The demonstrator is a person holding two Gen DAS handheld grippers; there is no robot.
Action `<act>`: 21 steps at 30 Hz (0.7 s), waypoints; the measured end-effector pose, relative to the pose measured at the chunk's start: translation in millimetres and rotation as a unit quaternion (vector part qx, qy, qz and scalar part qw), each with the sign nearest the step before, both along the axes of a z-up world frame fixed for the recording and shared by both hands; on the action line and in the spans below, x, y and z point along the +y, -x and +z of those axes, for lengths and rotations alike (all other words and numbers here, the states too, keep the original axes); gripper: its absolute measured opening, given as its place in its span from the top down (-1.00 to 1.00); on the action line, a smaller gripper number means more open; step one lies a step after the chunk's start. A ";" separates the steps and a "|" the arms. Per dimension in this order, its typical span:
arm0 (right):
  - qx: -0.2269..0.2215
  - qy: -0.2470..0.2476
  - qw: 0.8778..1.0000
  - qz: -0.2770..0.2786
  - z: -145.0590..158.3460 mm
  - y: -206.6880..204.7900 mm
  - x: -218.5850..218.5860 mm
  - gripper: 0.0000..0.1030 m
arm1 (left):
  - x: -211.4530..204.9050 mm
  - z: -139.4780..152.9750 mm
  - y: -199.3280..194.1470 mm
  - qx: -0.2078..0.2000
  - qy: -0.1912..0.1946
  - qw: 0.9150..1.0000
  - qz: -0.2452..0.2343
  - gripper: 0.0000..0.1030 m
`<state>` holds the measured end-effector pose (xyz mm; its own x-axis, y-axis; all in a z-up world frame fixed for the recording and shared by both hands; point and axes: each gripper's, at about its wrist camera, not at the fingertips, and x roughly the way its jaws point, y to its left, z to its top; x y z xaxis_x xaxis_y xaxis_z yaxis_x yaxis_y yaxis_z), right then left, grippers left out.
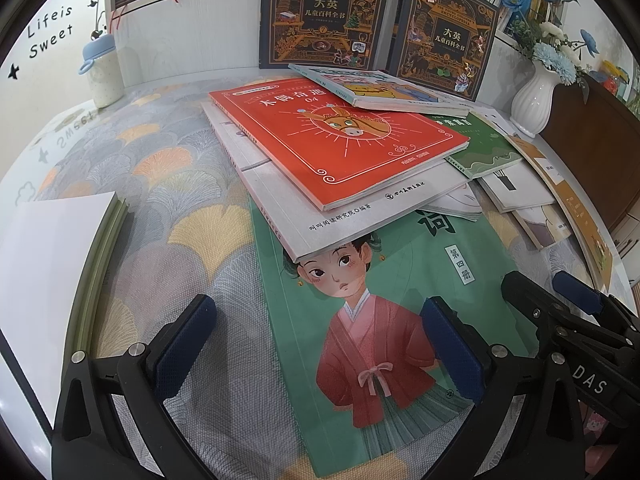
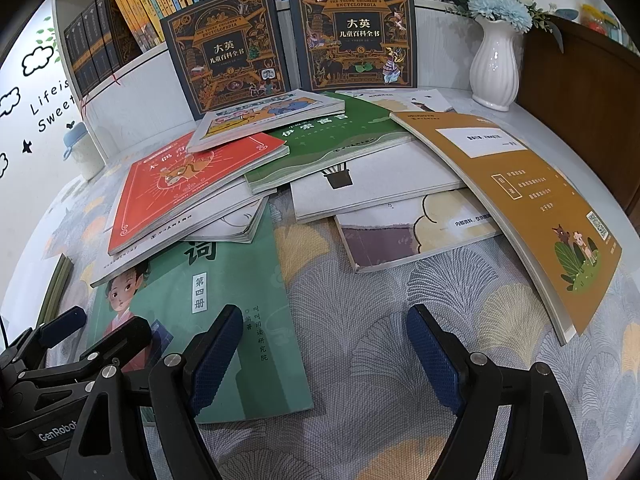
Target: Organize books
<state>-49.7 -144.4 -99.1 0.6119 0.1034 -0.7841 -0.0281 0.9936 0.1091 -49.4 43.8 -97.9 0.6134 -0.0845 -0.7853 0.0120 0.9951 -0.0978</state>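
Left wrist view: left gripper (image 1: 316,344) is hovering with jaws apart and gripping nothing, over the teal paperback with a red-robed girl on its cover (image 1: 384,320), which is lying flat on the leaf-patterned tablecloth (image 1: 180,184) under a messy pile topped by the red paperback with a donkey head (image 1: 332,140); right gripper (image 1: 560,292) is showing at the right edge. Right wrist view: right gripper (image 2: 324,354) is also sitting wide, nothing held, above bare cloth between the teal paperback (image 2: 224,280) and the mustard-brown softcover book (image 2: 516,200), with two dark blue encyclopedia volumes (image 2: 352,32) standing upright against the white bookshelf (image 2: 120,92) behind the pile.
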 end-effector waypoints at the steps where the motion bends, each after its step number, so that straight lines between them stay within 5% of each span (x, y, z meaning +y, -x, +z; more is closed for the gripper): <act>1: 0.000 0.000 1.000 0.000 -0.3 -0.2 -0.2 -0.61 | 0.6 0.0 0.0 0.000 0.000 1.000 0.000 -0.99; 21: 0.000 0.002 1.000 0.001 -0.9 -0.5 -1.4 -0.60 | 0.3 0.1 -0.2 0.000 0.001 1.000 0.000 -0.99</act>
<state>-49.2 -145.8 -100.0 0.6116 0.1015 -0.7847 -0.0292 0.9940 0.1059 -49.2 44.2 -97.9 0.6132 -0.0859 -0.7853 0.0125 0.9950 -0.0990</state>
